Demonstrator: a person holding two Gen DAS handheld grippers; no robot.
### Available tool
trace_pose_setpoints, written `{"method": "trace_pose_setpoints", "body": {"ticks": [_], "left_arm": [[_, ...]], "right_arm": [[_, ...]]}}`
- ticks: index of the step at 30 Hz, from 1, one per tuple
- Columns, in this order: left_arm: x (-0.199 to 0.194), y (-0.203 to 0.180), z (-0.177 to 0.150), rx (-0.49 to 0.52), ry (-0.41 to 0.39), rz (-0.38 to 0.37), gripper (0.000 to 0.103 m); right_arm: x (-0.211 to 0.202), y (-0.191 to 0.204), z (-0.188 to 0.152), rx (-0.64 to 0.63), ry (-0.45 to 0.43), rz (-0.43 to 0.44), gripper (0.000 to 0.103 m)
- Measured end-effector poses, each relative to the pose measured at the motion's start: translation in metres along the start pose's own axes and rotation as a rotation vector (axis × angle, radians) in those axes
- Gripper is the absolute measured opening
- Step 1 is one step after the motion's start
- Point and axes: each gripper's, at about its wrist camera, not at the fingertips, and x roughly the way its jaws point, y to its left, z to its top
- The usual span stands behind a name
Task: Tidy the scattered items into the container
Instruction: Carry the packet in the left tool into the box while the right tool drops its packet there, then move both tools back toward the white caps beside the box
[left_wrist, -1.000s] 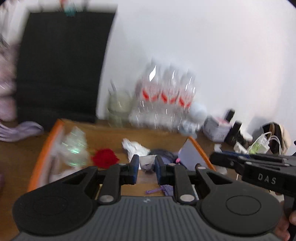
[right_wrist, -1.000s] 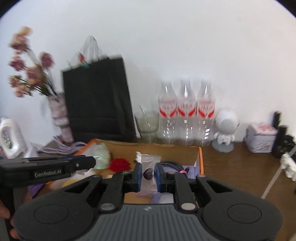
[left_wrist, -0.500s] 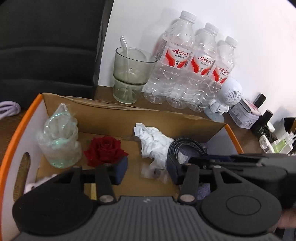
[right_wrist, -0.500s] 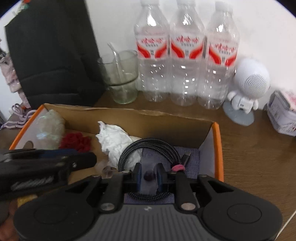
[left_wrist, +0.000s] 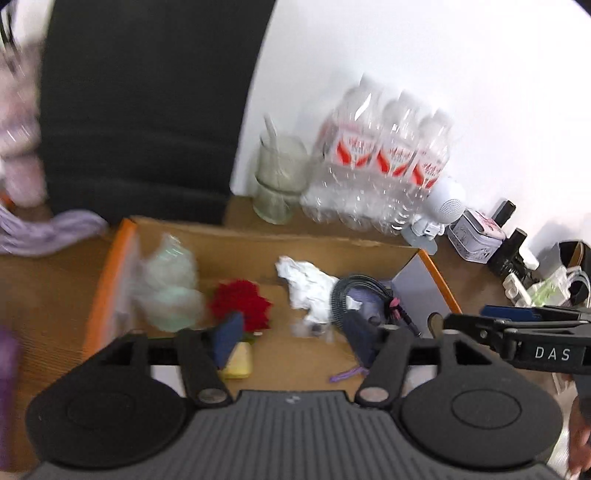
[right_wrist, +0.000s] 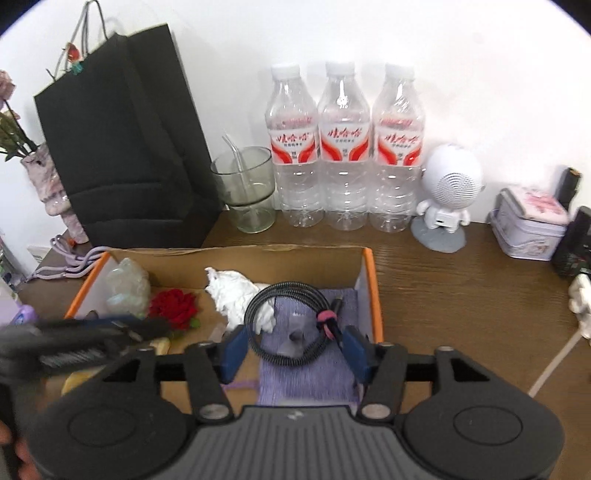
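Observation:
The cardboard box with an orange rim (left_wrist: 110, 280) (right_wrist: 371, 284) holds a red rose (left_wrist: 242, 301) (right_wrist: 173, 306), crumpled white tissue (left_wrist: 306, 284) (right_wrist: 236, 291), a coiled black cable (left_wrist: 354, 291) (right_wrist: 280, 295) and a purple cloth (right_wrist: 306, 376). My left gripper (left_wrist: 295, 341) hovers over the box, its jaws opening, with a small clear bag (left_wrist: 310, 326) lying loose on the floor below. My right gripper (right_wrist: 295, 350) is also opening. A small clear bag with a dark stone (right_wrist: 295, 334) rests untouched on the cloth between its fingers.
Behind the box stand a glass with a straw (right_wrist: 245, 188), three water bottles (right_wrist: 343, 147), a white robot figure (right_wrist: 447, 188) and a black paper bag (right_wrist: 125, 136). A tin (right_wrist: 530, 221) sits at the right. A clear plastic bag (right_wrist: 127, 286) fills the box's left corner.
Both grippers went from shut to wide apart. Each let go of a small clear bag, which now lies in the box. Both cameras dipped toward the box, then drew back.

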Motion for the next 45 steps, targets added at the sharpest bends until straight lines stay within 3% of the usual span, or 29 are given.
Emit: {"method": "trace_pose_setpoints", "body": {"ticks": [2, 4, 6, 7, 8, 10, 15, 18, 23, 26, 29, 32, 36, 38, 40, 45], "left_arm": [[-0.023, 0.001, -0.006, 0.031, -0.033, 0.042, 0.074], [-0.047, 0.001, -0.023, 0.066, -0.126, 0.111, 0.078], [-0.071, 0.000, -0.052, 0.104, -0.291, 0.180, 0.093], [-0.078, -0.003, -0.066, 0.113, -0.346, 0.193, 0.100], [-0.083, -0.005, -0.079, 0.117, -0.368, 0.193, 0.100], [-0.090, -0.008, -0.094, 0.125, -0.362, 0.173, 0.099], [-0.116, -0.013, -0.120, 0.155, -0.414, 0.185, 0.101], [-0.136, -0.003, -0.162, 0.099, -0.423, 0.155, 0.103], [-0.162, 0.012, -0.243, -0.046, -0.332, 0.093, 0.103], [-0.166, 0.006, -0.270, 0.013, -0.257, 0.110, 0.103], [-0.167, 0.003, -0.273, 0.065, -0.258, 0.116, 0.103], [-0.161, 0.010, -0.260, 0.043, -0.249, 0.102, 0.100], [-0.140, 0.021, -0.226, 0.071, -0.246, 0.104, 0.093], [-0.122, 0.027, -0.204, 0.072, -0.220, 0.114, 0.076], [-0.101, 0.031, -0.185, 0.083, -0.186, 0.112, 0.068], [-0.059, 0.036, -0.164, 0.121, -0.118, 0.118, 0.064]], "right_arm": [[-0.014, 0.007, -0.007, -0.014, -0.003, -0.006, 0.067], [-0.029, 0.017, -0.019, -0.026, -0.040, -0.007, 0.070], [-0.047, 0.028, -0.040, -0.044, -0.180, -0.007, 0.071], [-0.056, 0.033, -0.055, -0.067, -0.271, -0.017, 0.072], [-0.062, 0.039, -0.070, -0.089, -0.356, -0.030, 0.073], [-0.067, 0.048, -0.095, -0.107, -0.445, -0.035, 0.073], [-0.077, 0.062, -0.121, -0.099, -0.463, 0.001, 0.072], [-0.093, 0.069, -0.148, -0.113, -0.464, 0.012, 0.073], [-0.120, 0.068, -0.234, -0.088, -0.446, 0.059, 0.078], [-0.125, 0.068, -0.271, -0.095, -0.391, 0.071, 0.078], [-0.125, 0.069, -0.288, -0.127, -0.375, 0.062, 0.078], [-0.121, 0.065, -0.284, -0.115, -0.378, 0.057, 0.076], [-0.109, 0.061, -0.259, -0.134, -0.368, 0.052, 0.072], [-0.094, 0.060, -0.239, -0.170, -0.341, 0.045, 0.062], [-0.077, 0.061, -0.220, -0.217, -0.311, 0.048, 0.056], [-0.025, 0.071, -0.186, -0.277, -0.249, 0.036, 0.050]]}}
